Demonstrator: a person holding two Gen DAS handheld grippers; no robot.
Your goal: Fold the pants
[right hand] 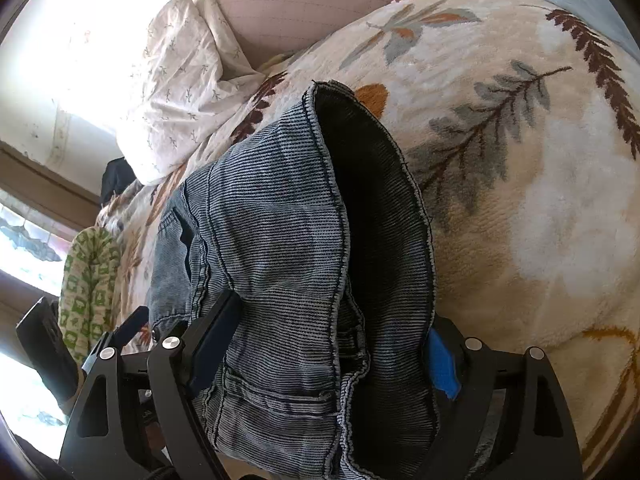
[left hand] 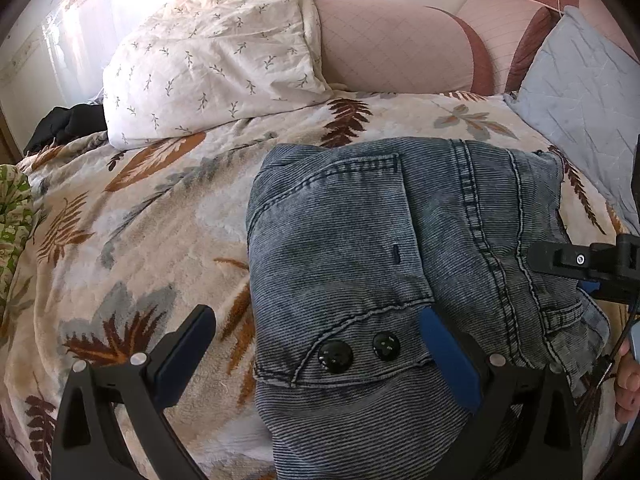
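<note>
The blue-grey ribbed pants (left hand: 360, 248) lie folded in a thick stack on the leaf-patterned blanket (left hand: 140, 220). Two black buttons (left hand: 336, 356) show near their front edge. My left gripper (left hand: 318, 356) is open and straddles the stack's left edge: one finger is over the blanket, the blue-padded one over the cloth. In the right wrist view a hem (right hand: 360, 160) gapes, showing its dark inside. My right gripper (right hand: 328, 356) stands wide open with the pants (right hand: 272, 240) bunched between its fingers. One black finger (left hand: 560, 258) of it lies at the pants' right edge.
A white leaf-print pillow (left hand: 208, 64) and a pink bolster (left hand: 392, 44) lie at the head of the bed. A pale blue pillow (left hand: 580, 92) is at the right. A green-patterned cloth (left hand: 12, 216) and a black garment (left hand: 68, 120) are at the left. A person's hand (left hand: 628, 380) shows at the right rim.
</note>
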